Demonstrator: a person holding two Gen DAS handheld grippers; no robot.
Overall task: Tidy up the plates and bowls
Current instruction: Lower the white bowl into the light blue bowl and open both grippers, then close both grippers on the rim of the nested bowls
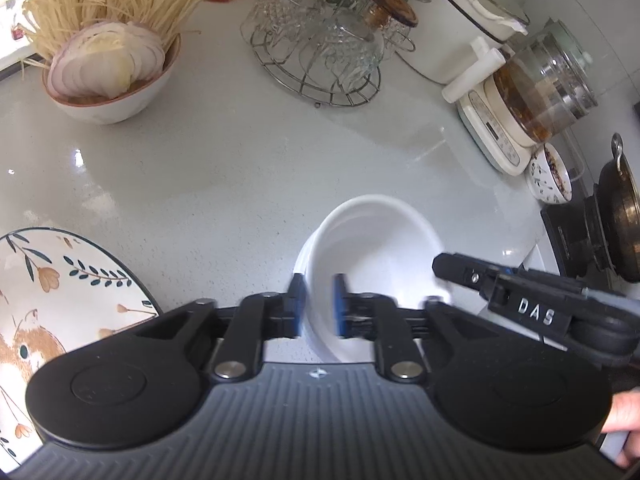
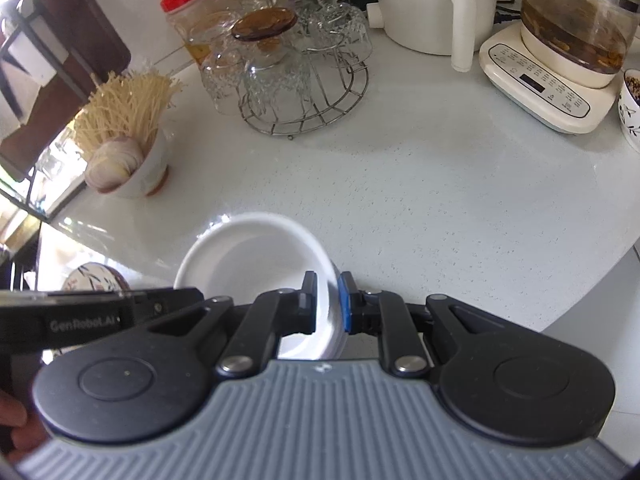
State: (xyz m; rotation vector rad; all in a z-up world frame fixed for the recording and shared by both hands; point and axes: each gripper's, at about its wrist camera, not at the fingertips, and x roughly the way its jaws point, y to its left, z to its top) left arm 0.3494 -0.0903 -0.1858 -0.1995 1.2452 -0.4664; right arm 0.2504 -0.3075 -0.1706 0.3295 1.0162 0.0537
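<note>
A plain white bowl [image 1: 376, 240] sits on the pale counter [image 1: 224, 168], close in front of both grippers. My left gripper [image 1: 319, 304] straddles the bowl's left rim; its pads stand a little apart from the wall, open. My right gripper [image 2: 327, 304] is shut on the white bowl [image 2: 248, 256] at its right rim, one pad inside and one outside. From the left wrist view, a black finger [image 1: 456, 268] of the right gripper reaches onto the bowl's right side. A plate with flowers and a rabbit [image 1: 60, 280] lies at the lower left.
At the back left stands a bowl of sliced onion and enoki mushrooms [image 1: 112, 80]. Behind are a wire rack of upturned glasses [image 1: 320, 48], a white pot [image 1: 452, 12] and a glass kettle on its base [image 1: 520, 100]. A small patterned bowl [image 1: 548, 176] and a dark wok [image 1: 616, 216] stand right.
</note>
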